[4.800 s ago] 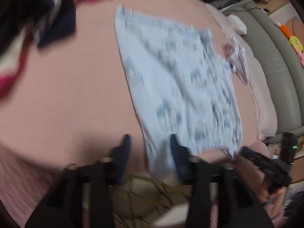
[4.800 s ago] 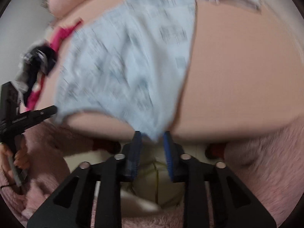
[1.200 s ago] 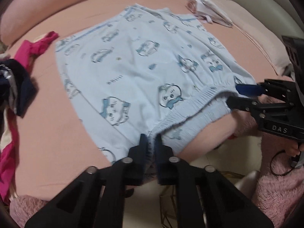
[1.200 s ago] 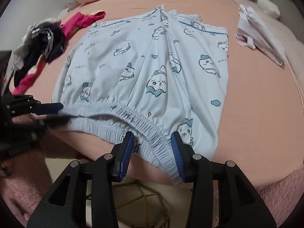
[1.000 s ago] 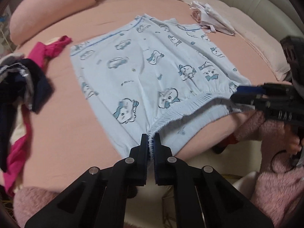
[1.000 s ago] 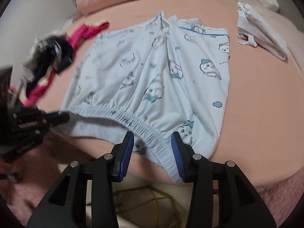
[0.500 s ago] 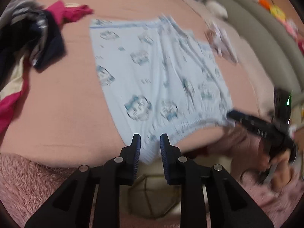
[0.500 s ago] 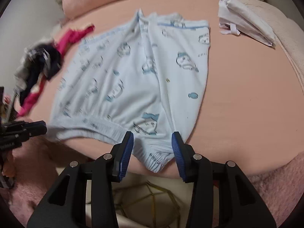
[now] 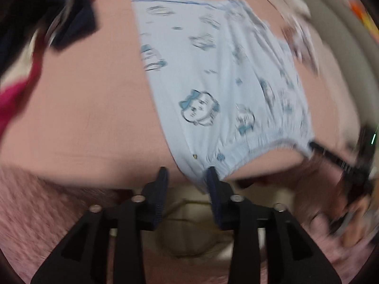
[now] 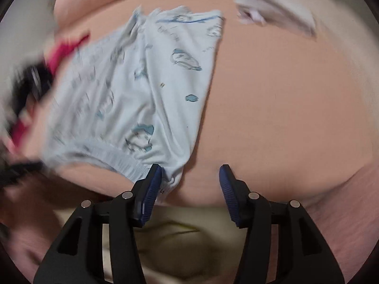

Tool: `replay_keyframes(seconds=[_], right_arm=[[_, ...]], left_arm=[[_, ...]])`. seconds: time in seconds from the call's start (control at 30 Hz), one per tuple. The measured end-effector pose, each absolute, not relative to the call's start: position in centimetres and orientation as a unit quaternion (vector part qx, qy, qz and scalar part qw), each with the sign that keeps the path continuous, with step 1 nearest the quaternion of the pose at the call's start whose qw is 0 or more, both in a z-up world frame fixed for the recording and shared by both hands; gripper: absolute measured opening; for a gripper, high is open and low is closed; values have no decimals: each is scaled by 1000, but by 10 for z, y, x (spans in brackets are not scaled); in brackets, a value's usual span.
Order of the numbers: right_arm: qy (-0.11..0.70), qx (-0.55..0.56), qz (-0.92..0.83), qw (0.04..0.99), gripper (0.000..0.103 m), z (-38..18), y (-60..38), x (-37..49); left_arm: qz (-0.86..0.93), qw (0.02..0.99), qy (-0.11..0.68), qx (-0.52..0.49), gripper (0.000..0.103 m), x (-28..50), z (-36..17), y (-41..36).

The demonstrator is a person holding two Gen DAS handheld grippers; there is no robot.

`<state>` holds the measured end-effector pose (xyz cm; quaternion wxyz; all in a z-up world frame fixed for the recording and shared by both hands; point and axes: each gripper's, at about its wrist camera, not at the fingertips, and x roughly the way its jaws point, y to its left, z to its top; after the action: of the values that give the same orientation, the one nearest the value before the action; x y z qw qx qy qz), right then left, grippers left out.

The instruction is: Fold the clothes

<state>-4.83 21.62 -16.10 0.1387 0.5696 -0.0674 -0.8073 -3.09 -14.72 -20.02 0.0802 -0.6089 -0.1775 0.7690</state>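
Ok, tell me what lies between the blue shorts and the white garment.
In the right wrist view, only bare pink sheet separates the blue shorts from the white garment.

One pair of blue shorts, one heap of dark and pink clothes, one white cloth, two grippers.
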Motion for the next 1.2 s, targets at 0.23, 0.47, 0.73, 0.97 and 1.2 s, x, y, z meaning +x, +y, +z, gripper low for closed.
replay_keyframes(seconds=[0.23,0.47,0.73,0.97,1.2], right_arm=[[-98,582,-787,180,46,-172,215,-53],[-48,573,-789,216,13,-170,180,-39],[15,563,-805,185,9,-149,197,-24],[-46,563,-805,183,38,-139,224,-35],[-97,543,-816,173,42,-120,237,-61]], left_arm=[[772,95,-224,-588,24,-28,-212,-138],[788,81,-188,-581,7,-30,-206,-133],[777,49,-143,-611,2,-18,-206,-143],[822,88,-122,-550,5,-27,-170,-135],[813,139,-115,-553,8,-58,-185,-106]])
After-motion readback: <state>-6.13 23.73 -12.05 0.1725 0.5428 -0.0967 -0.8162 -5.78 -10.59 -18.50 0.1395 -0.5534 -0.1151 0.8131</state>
